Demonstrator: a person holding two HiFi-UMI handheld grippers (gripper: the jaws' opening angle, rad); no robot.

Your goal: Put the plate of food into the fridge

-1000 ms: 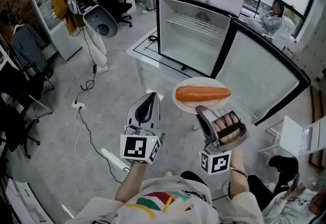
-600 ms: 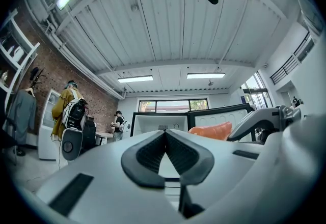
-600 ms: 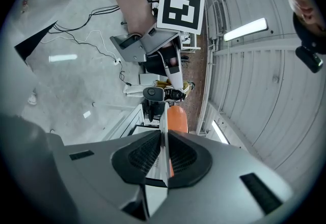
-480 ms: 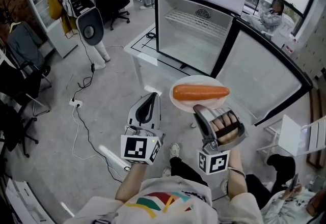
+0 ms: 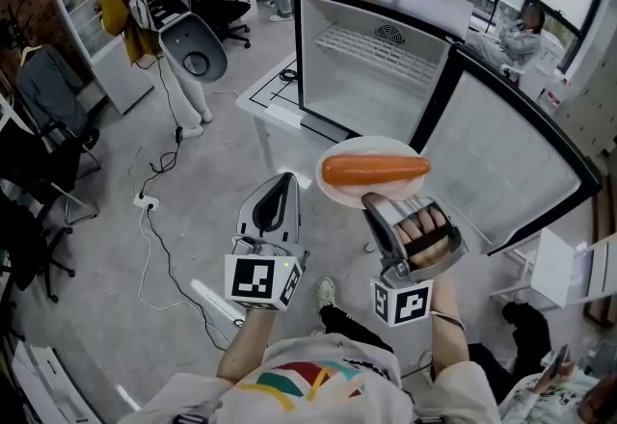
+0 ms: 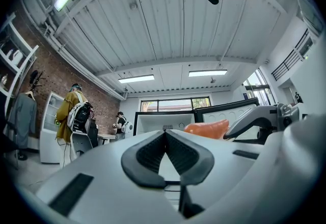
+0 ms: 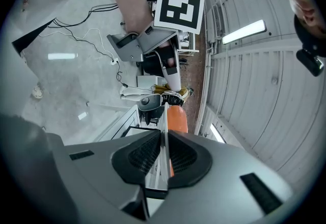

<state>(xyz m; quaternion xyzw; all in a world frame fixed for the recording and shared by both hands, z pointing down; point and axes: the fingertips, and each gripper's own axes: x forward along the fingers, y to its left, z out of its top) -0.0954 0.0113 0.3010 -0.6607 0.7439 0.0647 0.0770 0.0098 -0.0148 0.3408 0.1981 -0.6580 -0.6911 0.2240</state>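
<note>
Head view shows the right gripper (image 5: 370, 204) at centre frame, pinching the near rim of a white plate (image 5: 337, 189) and holding it level. One carrot (image 5: 376, 169) lies across the plate, its thin end toward the right of the frame. Right gripper view confirms the hold: the plate's edge runs between the two pads, which press on it from both sides, with the carrot beyond them. The plate is in the air in front of the fridge (image 5: 371, 75), not inside it. The fridge stands on a low white bench (image 5: 273, 102) in the upper middle of the frame, its door (image 5: 501, 157) swung wide to the right. A wire shelf (image 5: 371, 51) crosses the upper part of its white inside. The left gripper (image 5: 282, 186), just left of the plate, has its jaws pressed together with nothing between them.
</note>
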